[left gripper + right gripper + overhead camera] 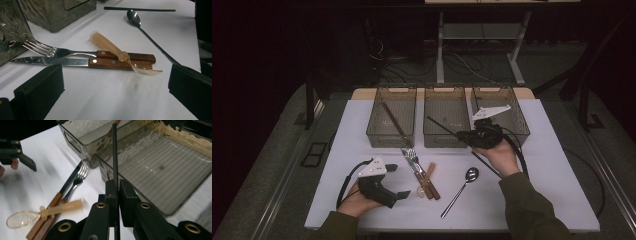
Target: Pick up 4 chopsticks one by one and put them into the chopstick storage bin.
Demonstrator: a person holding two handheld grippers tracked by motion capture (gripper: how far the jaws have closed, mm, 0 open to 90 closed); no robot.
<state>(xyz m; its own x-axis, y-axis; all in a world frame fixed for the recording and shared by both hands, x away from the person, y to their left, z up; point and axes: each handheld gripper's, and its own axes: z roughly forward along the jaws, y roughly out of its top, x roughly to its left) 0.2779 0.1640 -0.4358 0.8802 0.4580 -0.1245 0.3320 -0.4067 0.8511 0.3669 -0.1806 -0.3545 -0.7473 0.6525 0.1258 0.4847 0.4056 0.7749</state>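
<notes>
Right gripper point(117, 192) clamps black chopstick point(114, 152) (above middle bin point(160, 170)).

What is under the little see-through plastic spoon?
The plastic spoon lies across the wooden handles of the fork and the knife, which rest side by side on the white table. It covers small parts of both handles.

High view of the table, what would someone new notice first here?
Probably the right gripper, its fingers shut on a thin black chopstick held over the middle bin of three clear bins at the table's far edge. Next, the cutlery cluster mid-table: a wooden-handled fork and knife side by side, with a translucent plastic spoon across their handles. A metal spoon lies to their right.
</notes>
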